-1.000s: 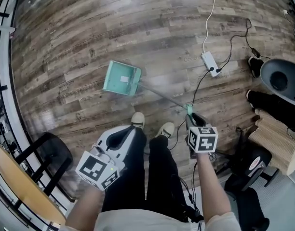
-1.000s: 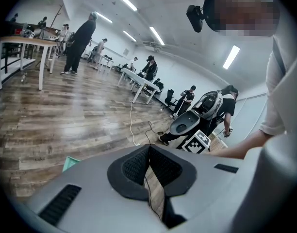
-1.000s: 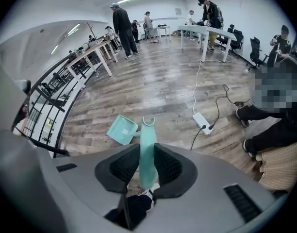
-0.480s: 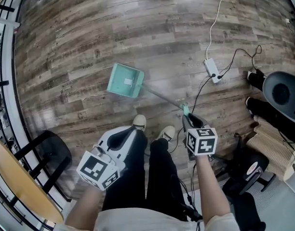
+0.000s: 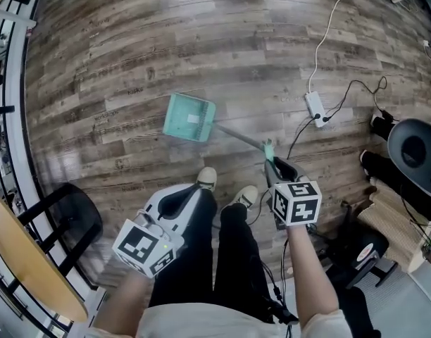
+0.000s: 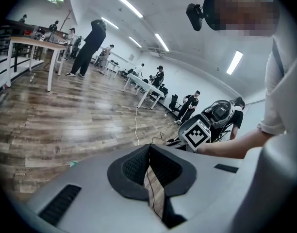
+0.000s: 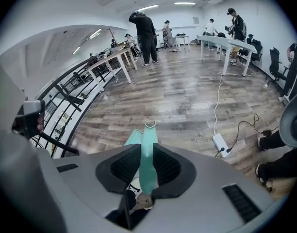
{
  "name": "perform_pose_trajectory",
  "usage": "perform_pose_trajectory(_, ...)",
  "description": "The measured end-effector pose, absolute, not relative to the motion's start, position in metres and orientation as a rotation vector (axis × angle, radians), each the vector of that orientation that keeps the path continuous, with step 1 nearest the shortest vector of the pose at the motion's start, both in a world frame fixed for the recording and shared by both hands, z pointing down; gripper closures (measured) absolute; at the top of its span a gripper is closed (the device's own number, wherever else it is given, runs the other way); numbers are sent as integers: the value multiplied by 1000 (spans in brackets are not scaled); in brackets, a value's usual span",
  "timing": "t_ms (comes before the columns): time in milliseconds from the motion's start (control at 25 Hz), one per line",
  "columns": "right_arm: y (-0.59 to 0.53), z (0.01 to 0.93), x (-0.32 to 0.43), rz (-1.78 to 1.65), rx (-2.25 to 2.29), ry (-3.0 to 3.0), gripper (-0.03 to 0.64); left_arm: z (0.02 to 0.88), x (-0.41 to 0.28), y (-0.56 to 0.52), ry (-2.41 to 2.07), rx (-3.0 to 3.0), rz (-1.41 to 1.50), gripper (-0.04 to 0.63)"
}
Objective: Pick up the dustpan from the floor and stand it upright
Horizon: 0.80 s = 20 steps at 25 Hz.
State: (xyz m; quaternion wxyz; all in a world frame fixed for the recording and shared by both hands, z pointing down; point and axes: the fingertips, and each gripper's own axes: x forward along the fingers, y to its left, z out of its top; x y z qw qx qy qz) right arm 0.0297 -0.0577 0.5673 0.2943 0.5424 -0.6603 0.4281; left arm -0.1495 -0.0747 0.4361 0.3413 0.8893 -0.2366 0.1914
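The teal dustpan [image 5: 190, 117] has its pan low over the wood floor ahead of my feet. A thin grey rod slants from it to a teal grip [image 5: 269, 148]. My right gripper [image 5: 272, 165] is shut on that grip. In the right gripper view the teal grip [image 7: 147, 154] runs up between the jaws and ends in a hanging loop [image 7: 150, 124], with a piece of the pan behind it. My left gripper [image 5: 175, 201] hangs over my left leg, shut and holding nothing. In the left gripper view its pads [image 6: 139, 166] meet with only a sliver of floor between them.
A white power strip [image 5: 315, 109] with white and black cables lies on the floor to the right. A dark chair shell [image 5: 416, 143] and black gear stand at the far right. A black chair [image 5: 67, 217], a wooden tabletop [image 5: 25, 273] and a railing line the left. People and tables fill the far room.
The dustpan's pan has drawn a little closer to my feet and its rod slants more steeply. The right gripper keeps its hold. The left gripper has not moved.
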Motion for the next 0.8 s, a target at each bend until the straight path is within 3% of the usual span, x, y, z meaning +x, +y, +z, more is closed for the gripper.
perform_pose_trajectory(800, -111, 542, -38, 1046, 1372, -1872, 532, 433, -200, -87, -705, 2282, 443, 571)
